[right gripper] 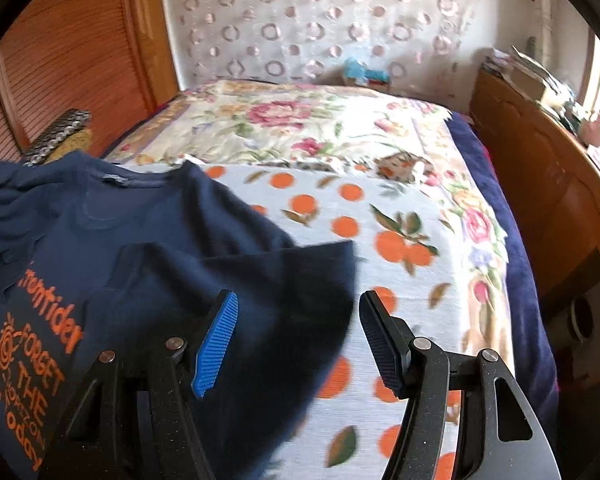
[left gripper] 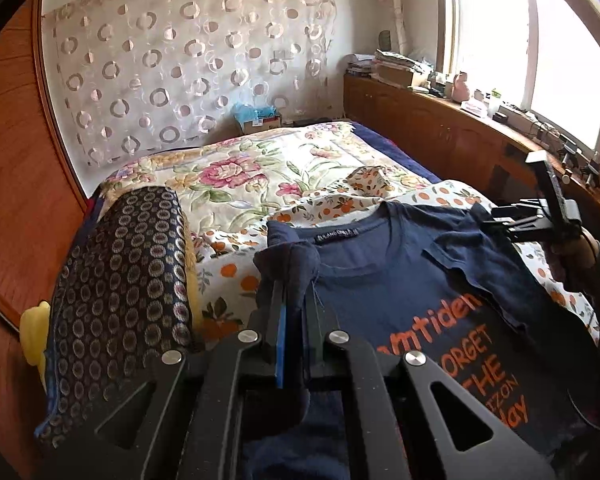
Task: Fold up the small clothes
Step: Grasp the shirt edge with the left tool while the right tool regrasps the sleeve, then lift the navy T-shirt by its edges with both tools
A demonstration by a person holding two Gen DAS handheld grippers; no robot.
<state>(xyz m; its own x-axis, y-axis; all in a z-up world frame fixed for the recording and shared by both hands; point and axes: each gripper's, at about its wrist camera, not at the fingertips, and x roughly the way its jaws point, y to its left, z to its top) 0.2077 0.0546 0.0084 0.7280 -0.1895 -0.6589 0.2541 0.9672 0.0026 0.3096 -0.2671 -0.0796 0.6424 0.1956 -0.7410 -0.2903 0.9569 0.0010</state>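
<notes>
Pinching shirt [left gripper: 400, 280] sleeve w/ left gripper [left gripper: 296, 300]; right gripper [right gripper: 296, 340] is gaping wide, empty (sleeve edge lying just left, betw. pads).

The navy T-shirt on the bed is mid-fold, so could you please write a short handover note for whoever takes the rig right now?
Left gripper: shut on the navy T-shirt, pinching bunched fabric at its left shoulder.
Right gripper: open, holding nothing; its fingers stand over the shirt's right sleeve, which lies turned in over the body.
The shirt lies print-up, collar away from you, on the orange-print sheet spread over the floral bedspread.
Done: the right sleeve looks folded in.
Left: fold in the left side, then fold the body, and smooth it flat.
</notes>
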